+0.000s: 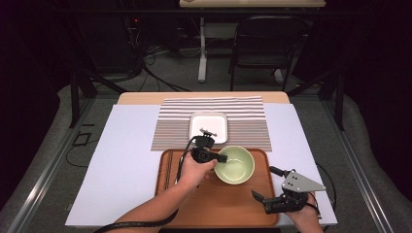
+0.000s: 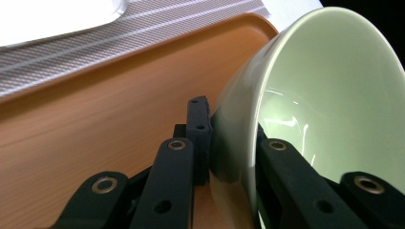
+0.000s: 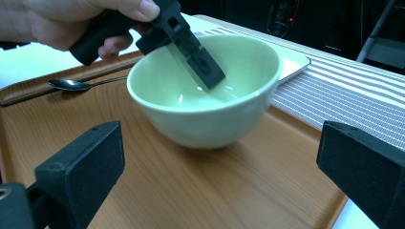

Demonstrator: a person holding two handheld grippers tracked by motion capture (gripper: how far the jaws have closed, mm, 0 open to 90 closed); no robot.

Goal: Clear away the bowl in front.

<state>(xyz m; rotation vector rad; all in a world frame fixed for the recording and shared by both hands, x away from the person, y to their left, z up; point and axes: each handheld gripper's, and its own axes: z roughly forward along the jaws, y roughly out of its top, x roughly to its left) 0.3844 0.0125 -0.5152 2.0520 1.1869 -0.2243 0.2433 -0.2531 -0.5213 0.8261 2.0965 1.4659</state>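
A pale green bowl (image 1: 235, 165) is over the far right part of a wooden tray (image 1: 214, 208), and in the right gripper view its base (image 3: 205, 138) looks to rest on the wood. My left gripper (image 1: 221, 158) is shut on the bowl's left rim. In the left gripper view one jaw lies outside the wall and the other inside the bowl (image 2: 325, 86). The right gripper view shows the inner jaw of the left gripper (image 3: 203, 67) reaching down into the bowl. My right gripper (image 1: 265, 183) is open and holds nothing at the tray's near right corner, pointing at the bowl.
A spoon (image 3: 71, 85) and dark sticks (image 1: 167, 170) lie along the tray's left side. Beyond the tray a white square dish (image 1: 209, 124) sits on a striped mat (image 1: 243, 111). A pale cover (image 1: 126, 160) spreads over the table. A chair (image 1: 265, 43) stands behind it.
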